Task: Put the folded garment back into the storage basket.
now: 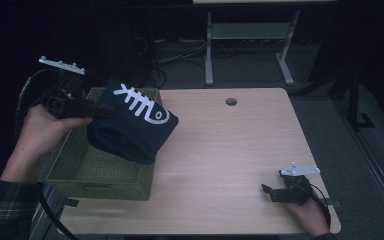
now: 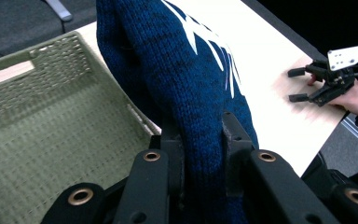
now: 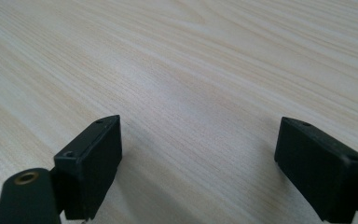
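No brand name, label or readable lettering appears on any item. The only marking is a white fish-skeleton graphic on the upper face of the dark blue knitted garment [image 1: 132, 127], seen left of centre in the high view. In the left claw view the same garment [image 2: 191, 93] shows a coarse, ribbed knit with a slightly mottled blue yarn; the white motif runs across its upper right portion.

The left claw [image 1: 96, 111], at the left of the high view, pinches a fold of the garment; in its own view the two black jaws press on the fabric from either side at bottom centre. The garment hangs in a bulky folded mass over the right wall of the woven basket [image 1: 75, 172], partly above the basket's interior and partly above the tabletop [image 1: 240, 150].

The basket is rectangular, olive green, with a tight woven texture on its walls and floor; a slot handle shows in its end wall [image 2: 9, 74] at the upper left of the left claw view.

The tabletop is pale wood-grain laminate with rounded corners and a round cable hole [image 1: 231, 101] near its far edge.

The right claw [image 1: 270, 192], at the lower right of the high view, rests on the tabletop with its jaws spread and nothing between them; its own view shows two blunt, matt black rectangular pads [image 3: 93, 163] over bare wood grain.
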{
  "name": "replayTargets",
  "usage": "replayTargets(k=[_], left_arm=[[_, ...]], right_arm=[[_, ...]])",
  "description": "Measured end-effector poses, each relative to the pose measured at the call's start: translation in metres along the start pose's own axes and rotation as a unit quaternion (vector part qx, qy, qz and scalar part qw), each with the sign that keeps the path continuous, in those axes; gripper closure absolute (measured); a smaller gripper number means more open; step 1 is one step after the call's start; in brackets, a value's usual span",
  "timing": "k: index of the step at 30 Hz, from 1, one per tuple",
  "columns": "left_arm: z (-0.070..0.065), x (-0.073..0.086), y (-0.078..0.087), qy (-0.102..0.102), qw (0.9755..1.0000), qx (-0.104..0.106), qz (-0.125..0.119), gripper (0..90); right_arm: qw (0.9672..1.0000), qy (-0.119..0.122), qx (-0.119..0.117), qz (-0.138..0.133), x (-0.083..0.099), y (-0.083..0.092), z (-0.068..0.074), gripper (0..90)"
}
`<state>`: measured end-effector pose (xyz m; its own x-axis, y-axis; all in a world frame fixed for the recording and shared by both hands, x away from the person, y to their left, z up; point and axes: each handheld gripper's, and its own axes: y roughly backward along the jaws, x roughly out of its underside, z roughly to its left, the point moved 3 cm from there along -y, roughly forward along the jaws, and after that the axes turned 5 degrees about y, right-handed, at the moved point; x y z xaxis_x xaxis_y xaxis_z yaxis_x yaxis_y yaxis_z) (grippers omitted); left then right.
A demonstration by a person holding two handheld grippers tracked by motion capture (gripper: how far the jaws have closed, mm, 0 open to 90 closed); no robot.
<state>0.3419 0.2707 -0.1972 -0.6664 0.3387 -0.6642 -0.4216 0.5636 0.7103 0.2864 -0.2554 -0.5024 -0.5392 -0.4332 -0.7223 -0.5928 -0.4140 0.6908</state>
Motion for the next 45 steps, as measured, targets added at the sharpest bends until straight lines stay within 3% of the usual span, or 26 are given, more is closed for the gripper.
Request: replayTargets(k=[9, 18, 26, 45], left_arm=[[0.022, 0.013, 0.018, 0.029, 0.9994, -0.016, -0.012, 75.6], [0.045, 0.029, 0.023, 0.059, 0.9978, -0.025, -0.017, 75.5], [0.062, 0.042, 0.014, 0.081, 0.996, -0.039, -0.006, 75.6], [0.094, 0.064, -0.011, 0.126, 0.9907, -0.051, 0.012, 75.6]], right_arm=[[1.0, 0.001, 0.0, 0.0, 0.0, 0.0, 0.0, 14.5], [1.0, -0.001, 0.0, 0.0, 0.0, 0.0, 0.0, 14.5], [1.0, -0.002, 0.001, 0.0, 0.0, 0.0, 0.0, 14.5], [1.0, -0.002, 0.001, 0.0, 0.0, 0.0, 0.0, 14.5]])
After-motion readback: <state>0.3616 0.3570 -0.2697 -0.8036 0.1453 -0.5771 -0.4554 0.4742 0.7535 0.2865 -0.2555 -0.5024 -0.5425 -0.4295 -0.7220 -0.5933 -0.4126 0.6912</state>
